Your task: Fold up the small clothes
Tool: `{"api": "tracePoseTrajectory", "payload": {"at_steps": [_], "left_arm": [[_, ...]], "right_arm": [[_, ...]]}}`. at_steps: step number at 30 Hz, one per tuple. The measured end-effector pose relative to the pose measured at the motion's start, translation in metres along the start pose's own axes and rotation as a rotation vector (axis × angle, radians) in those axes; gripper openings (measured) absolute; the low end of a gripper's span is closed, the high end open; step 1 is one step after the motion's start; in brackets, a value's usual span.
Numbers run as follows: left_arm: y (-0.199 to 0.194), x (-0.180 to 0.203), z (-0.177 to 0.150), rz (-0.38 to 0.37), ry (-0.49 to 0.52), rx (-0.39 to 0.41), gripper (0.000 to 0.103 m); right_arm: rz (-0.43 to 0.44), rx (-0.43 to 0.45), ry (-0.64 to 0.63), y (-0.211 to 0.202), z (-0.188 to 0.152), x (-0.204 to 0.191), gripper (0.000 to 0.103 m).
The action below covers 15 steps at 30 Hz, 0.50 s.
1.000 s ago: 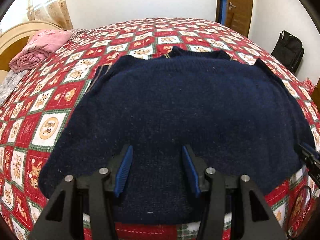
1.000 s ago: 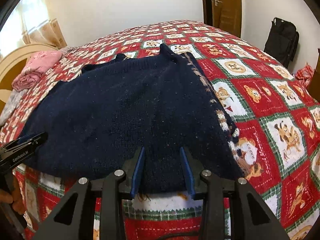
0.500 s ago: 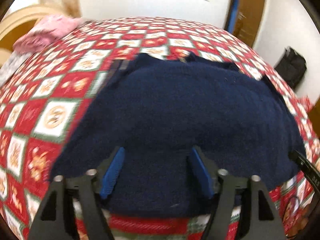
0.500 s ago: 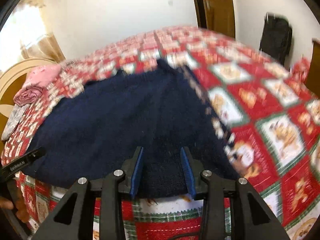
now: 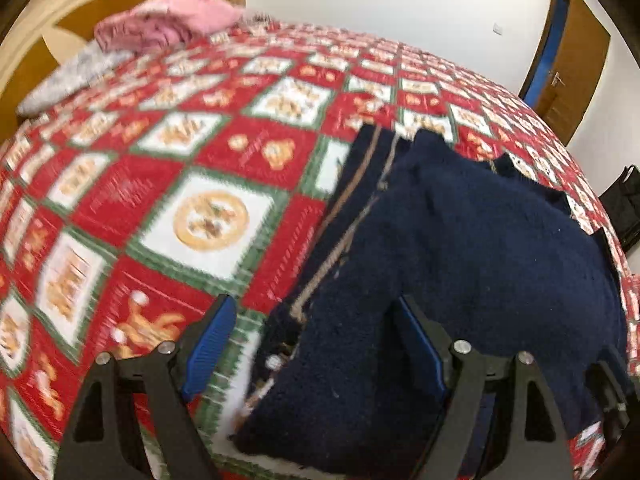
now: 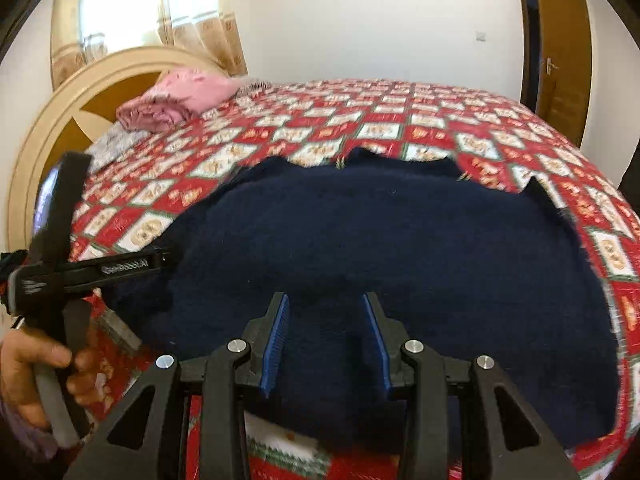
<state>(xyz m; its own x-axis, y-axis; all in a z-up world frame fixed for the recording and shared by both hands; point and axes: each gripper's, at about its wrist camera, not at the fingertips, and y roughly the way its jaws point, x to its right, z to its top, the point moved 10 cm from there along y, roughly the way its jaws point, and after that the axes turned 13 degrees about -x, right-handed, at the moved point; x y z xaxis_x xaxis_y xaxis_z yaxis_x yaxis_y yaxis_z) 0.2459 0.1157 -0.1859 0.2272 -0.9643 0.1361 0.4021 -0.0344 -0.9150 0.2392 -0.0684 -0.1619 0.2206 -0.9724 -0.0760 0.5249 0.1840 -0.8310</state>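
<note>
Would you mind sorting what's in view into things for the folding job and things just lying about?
For the job: navy sweater, left gripper, right gripper.
Lying about: pink clothes, grey cloth, black bag.

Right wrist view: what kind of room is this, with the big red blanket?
Most likely a bedroom. The red patterned bedspread covers a wide bed with a curved wooden headboard, a navy sweater lies spread on it, and curtains and a wooden door stand behind.

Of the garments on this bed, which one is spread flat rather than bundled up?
The navy knitted sweater, spread flat over the red patchwork bedspread. The pink garment and the grey one lie bunched by the headboard.
</note>
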Motion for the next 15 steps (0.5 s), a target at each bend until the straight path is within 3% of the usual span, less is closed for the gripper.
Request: {"api": "tracePoseTrajectory", "payload": {"at_steps": [2,3,11,12,15], "left_arm": [[0.000,0.001,-0.003,-0.032,-0.017,0.007,0.084],[0.000,0.001,-0.003,-0.034,-0.020,0.009,0.086],[0.002,0.007,-0.001,-0.018,-0.004,0.034,0.087],[0.003,0.009,0.000,-0.028,0.004,0.036,0.083],[0.001,0.017,0.001,-0.092,0.032,0.031,0.059]], "right_arm": [[0.015,-0.106,0.039,0.031,-0.017,0.001,0.040],[0.029,-0.056,0.051,0.029,-0.017,0.003,0.040],[0.028,-0.053,0.040,0.029,-0.017,0.000,0.040],[0.027,-0.053,0.041,0.029,-0.017,0.001,0.040],[0.026,-0.052,0.045,0.029,-0.017,0.002,0.041]]}}
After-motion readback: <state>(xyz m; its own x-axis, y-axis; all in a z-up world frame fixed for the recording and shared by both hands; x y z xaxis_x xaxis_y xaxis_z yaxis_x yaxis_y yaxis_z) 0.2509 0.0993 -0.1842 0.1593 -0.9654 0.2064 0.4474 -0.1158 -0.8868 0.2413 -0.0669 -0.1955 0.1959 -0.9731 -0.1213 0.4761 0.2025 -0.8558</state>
